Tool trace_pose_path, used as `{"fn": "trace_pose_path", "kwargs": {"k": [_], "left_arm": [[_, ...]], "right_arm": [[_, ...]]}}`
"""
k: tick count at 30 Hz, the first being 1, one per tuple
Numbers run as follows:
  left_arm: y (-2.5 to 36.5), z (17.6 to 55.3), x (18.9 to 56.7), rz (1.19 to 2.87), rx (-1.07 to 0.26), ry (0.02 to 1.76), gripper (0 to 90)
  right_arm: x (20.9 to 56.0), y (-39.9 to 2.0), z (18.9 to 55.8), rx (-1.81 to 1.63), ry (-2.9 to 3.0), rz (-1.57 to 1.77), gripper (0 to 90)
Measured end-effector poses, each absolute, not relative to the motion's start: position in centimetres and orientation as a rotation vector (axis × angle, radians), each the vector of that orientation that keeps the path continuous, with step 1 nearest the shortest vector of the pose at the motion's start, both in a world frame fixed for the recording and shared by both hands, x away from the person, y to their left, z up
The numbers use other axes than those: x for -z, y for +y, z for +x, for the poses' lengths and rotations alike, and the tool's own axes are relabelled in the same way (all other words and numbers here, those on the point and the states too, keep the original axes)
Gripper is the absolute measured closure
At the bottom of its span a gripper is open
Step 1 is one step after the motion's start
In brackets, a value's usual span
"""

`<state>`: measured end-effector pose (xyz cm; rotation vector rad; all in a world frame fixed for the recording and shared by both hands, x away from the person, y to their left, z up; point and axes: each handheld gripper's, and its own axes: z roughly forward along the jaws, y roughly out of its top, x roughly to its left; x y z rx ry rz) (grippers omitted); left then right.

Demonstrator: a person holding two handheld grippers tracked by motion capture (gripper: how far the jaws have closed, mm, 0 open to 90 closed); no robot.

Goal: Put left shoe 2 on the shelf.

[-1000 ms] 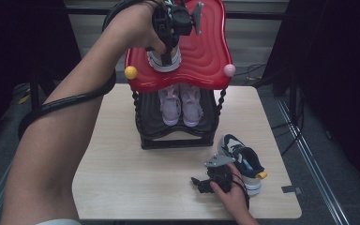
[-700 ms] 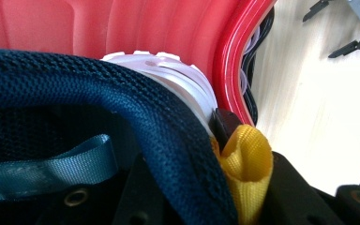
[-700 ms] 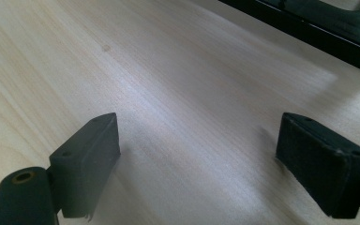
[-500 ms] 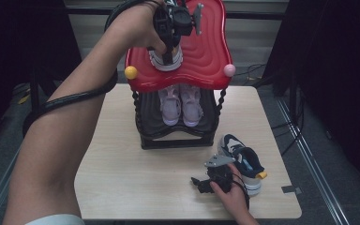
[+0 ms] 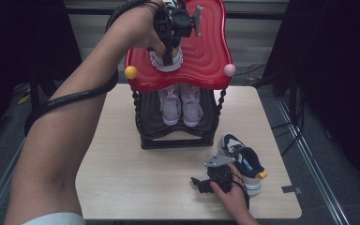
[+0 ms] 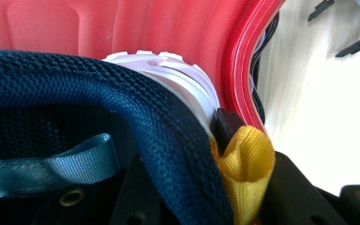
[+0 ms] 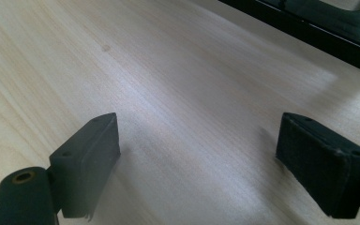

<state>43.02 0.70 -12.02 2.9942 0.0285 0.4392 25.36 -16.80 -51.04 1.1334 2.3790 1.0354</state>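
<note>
Pale wood-grain table [image 5: 122, 178], dark surroundings; glossy red ribbed shelf top [image 5: 206, 51] carries the navy mesh shoe [image 6: 98, 103]. Left gripper [image 5: 171, 28] fingers clamped on its heel – just easing; right gripper [image 7: 197, 164] fingers apart above the table

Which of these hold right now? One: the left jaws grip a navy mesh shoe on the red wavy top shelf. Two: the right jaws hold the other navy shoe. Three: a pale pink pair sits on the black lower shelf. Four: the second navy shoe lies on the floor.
1. True: the left gripper is clamped on the navy mesh shoe over the red wavy top shelf.
2. False: the right gripper stands open over bare wooden table.
3. True: the pale pink pair sits there.
4. False: the second navy shoe lies on the table.
</note>
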Motion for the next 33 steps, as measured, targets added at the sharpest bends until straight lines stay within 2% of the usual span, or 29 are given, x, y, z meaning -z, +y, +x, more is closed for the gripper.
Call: {"fn": "trace_pose_path", "kwargs": {"k": [16,24,33], "left_arm": [[0.7,43.5,11.3,2.975,-0.442,0.112,62.4],[0.7,43.8,11.2,2.970,-0.465,0.191,51.6],[0.6,43.5,11.0,2.972,-0.424,0.288,41.1]], "right_arm": [[51.0,-16.8,25.4,-1.035,2.379,1.135,13.2],[51.0,-16.8,25.4,-1.035,2.379,1.133,13.2],[51.0,-16.8,25.3,-1.034,2.379,1.141,13.2]]}}
